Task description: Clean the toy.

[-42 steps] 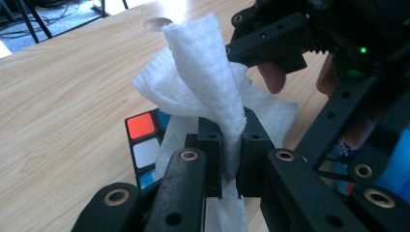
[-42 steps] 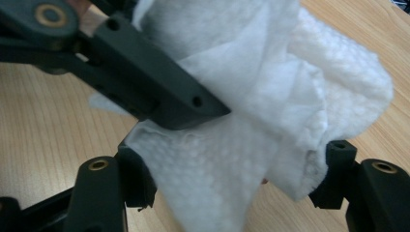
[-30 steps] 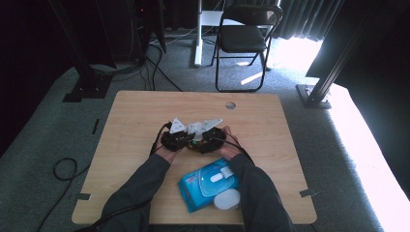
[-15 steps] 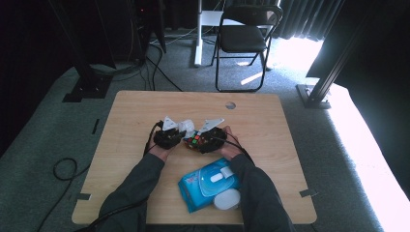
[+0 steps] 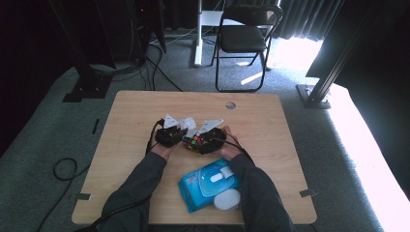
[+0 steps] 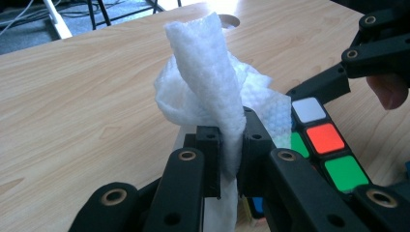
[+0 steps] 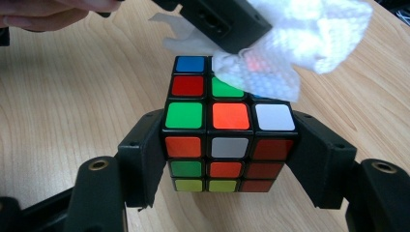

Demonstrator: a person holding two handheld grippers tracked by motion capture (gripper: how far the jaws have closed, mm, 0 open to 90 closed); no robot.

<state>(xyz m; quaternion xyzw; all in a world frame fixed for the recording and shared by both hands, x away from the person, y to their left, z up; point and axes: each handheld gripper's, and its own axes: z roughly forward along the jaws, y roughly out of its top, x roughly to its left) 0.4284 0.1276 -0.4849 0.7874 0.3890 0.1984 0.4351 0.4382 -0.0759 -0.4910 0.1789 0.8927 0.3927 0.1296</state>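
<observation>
cube (image 7: 227,140): stiff, slick, you clamped its sides in right gripper (image 7: 227,145) | wipe (image 6: 212,96): soft, limp, left gripper (image 6: 231,159) pinched its twisted middle, touching cube's top

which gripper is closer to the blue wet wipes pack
Right. The right gripper, clamping the rubik's cube, sits just above the wet wipes pack; the left gripper, pinching a white wipe, is farther away.

Puzzle cube (image 7: 229,140) between the black jaws of the right gripper (image 7: 229,159): black frame with squares of green, orange, white, red, blue and yellow. Wipe (image 6: 217,92) in the black left gripper (image 6: 231,159): white, with a dimpled pattern. Worktop (image 5: 130,116): pale wood grain. Wipe pack (image 5: 205,186) behind the grippers: blue with a white lid.
</observation>
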